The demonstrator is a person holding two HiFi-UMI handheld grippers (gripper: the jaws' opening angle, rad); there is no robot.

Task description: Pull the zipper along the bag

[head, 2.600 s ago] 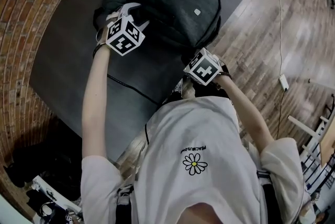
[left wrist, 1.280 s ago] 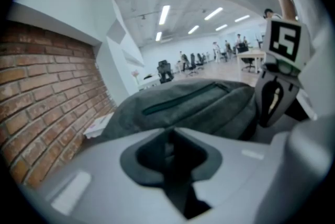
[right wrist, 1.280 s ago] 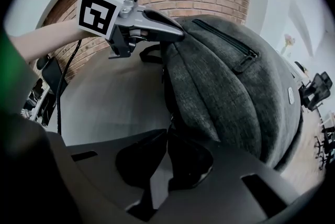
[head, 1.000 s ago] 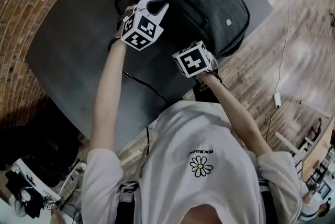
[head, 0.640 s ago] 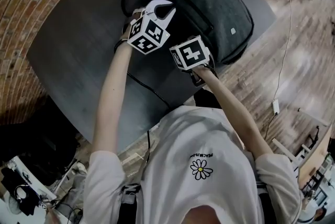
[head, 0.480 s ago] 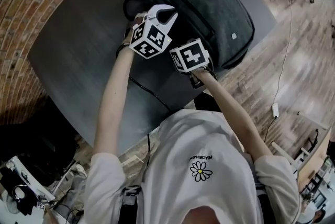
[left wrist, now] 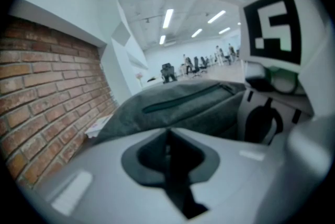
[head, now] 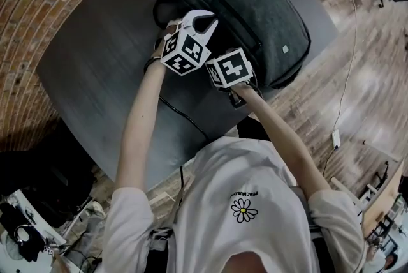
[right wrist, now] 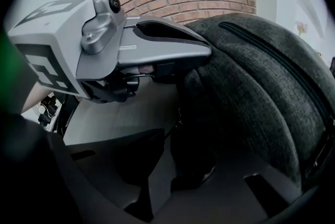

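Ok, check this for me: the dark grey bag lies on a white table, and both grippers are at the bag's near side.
The table is not white but dark grey, as the head view shows. The rest stands: the dark grey bag lies on it, and the left gripper and the right gripper are at the bag's near side.

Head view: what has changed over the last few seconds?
The right gripper moved from the table's near edge up to the bag's corner, close beside the left gripper. Its jaws are opening, with nothing clearly between them. The left gripper stayed at the bag's end, shut. Bag and table did not move.
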